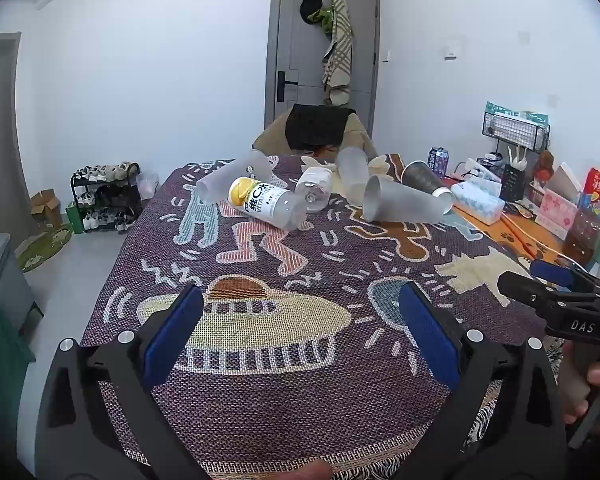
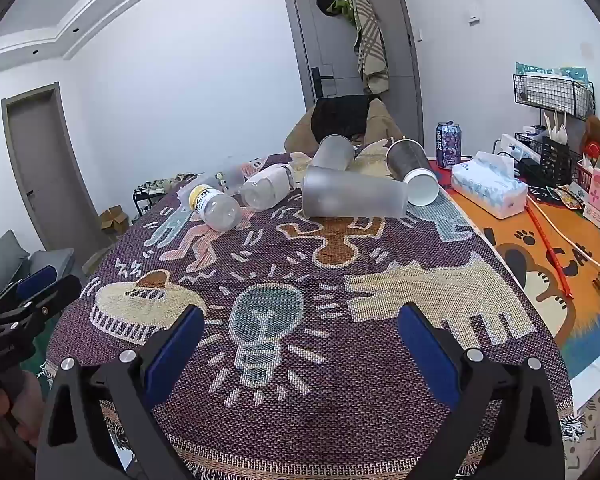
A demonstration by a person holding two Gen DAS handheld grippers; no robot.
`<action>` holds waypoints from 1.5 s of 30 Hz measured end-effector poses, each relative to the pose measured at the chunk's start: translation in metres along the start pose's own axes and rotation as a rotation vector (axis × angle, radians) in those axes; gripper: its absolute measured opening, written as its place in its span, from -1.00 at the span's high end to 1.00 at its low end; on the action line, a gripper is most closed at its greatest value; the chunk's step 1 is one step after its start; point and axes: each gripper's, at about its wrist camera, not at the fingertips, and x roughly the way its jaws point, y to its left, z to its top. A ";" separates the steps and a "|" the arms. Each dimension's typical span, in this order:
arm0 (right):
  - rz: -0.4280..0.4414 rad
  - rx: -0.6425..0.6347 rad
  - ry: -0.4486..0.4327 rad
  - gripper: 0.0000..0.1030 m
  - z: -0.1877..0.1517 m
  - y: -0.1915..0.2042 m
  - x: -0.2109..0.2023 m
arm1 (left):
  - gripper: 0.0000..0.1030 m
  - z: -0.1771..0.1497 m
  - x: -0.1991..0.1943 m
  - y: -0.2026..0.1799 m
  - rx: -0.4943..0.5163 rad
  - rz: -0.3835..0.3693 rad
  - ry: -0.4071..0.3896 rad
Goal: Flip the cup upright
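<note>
Several cups lie on their sides at the far end of the patterned cloth (image 1: 300, 400). A large frosted cup (image 1: 404, 200) (image 2: 352, 198) lies nearest, another frosted cup (image 1: 354, 174) (image 2: 334, 152) behind it, a dark cup with a white rim (image 1: 426, 180) (image 2: 412, 168) to the right, and a frosted cup (image 1: 232, 178) at the far left. My left gripper (image 1: 300, 328) is open and empty over the near cloth. My right gripper (image 2: 300, 340) is open and empty, also near the front edge; it shows at the right in the left wrist view (image 1: 556, 284).
Two plastic bottles (image 1: 268, 204) (image 1: 316, 190) lie among the cups. A tissue box (image 2: 488, 186), a drink can (image 2: 448, 144), baskets and boxes stand on the orange mat (image 2: 540, 264) to the right. A chair (image 1: 316, 132) stands behind the table.
</note>
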 end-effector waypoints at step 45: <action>0.002 -0.007 0.003 -0.85 0.000 0.003 0.002 | -0.89 -0.003 0.001 0.001 -0.015 -0.008 -0.003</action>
